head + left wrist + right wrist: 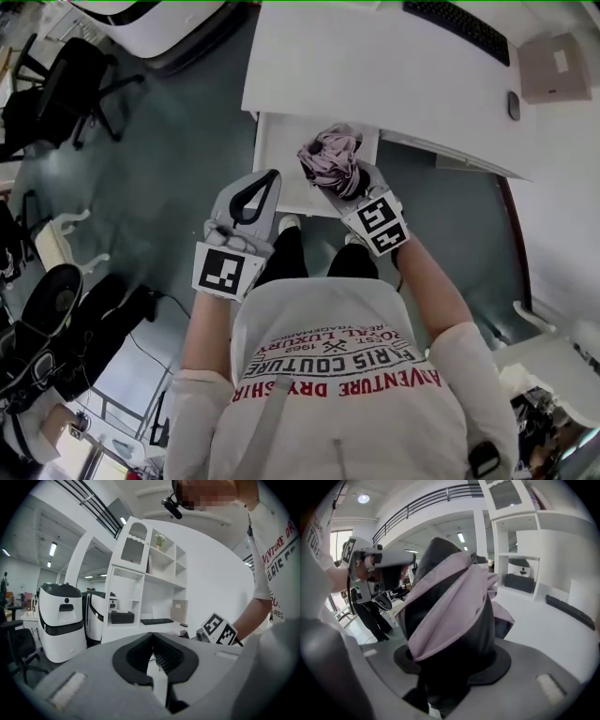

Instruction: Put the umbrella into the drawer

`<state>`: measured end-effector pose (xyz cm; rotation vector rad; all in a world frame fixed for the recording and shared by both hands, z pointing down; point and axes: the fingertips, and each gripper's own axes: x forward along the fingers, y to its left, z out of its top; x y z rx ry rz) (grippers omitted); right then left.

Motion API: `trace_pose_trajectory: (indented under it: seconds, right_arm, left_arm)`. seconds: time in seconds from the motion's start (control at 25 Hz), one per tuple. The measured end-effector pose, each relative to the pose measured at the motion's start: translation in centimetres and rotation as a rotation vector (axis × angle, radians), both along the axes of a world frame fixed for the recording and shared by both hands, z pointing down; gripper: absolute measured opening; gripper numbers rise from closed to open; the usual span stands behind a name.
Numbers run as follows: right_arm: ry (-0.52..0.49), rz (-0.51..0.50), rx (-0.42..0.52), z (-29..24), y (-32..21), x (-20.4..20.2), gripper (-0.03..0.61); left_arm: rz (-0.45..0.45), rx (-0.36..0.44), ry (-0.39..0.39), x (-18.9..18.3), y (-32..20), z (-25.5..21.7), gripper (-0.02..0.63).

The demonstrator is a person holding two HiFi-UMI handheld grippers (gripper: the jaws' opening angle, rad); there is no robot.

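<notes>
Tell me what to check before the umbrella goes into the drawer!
1. Umbrella gripped: ok, the right gripper has its jaws clamped on it.
2. Drawer open: ok, it is pulled out under the desk.
3. Umbrella lined up: ok, the head view shows it over the drawer.
4. Left gripper out of the way: ok, it is empty at the drawer's left.
5. Room inside: cannot tell, the umbrella hides part of the drawer.

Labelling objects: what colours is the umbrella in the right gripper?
The umbrella is pale lilac-pink and black; right gripper view shows it best.
</notes>
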<state>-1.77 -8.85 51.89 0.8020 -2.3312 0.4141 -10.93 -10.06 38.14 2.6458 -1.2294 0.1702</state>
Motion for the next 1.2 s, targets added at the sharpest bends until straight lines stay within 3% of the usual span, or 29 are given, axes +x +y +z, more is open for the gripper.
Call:
trace_pose_trajectory:
  seconds: [0.32,0.48,0.6,1.0,1.2]
  right_arm:
    - [0.181,-0.083,-0.234,13.1,-0.9,-1.0,0.215]
    - [0.226,-0.095,-0.344,18.2,-0.8,-0.7,0.218]
    - [0.252,-0.086,-0.417,21.6,-1.3,-0.7,0.219]
    - [0.326,-0.049,-0.513,27.8,-0.5,-0.8,0.229]
    - [0.347,0.021,-0.524,28.1,-1.0,-0.5,0.322]
  left_arm:
    - [0.05,-0.078,0.025,-1.7,-3.0,7.2,0.006]
    - [0.044,-0.1,0.099,-2.2,-4.1,8.9,0.006]
    - [0.043,-0.11,0.083,-2.7,-5.0,10.8,0.006]
    - [0.013,-0.125,0.07,-2.8,-6.2,13.6,0.006]
    - [0.016,-0.133,0.061,-2.9,-5.9,14.1,0.006]
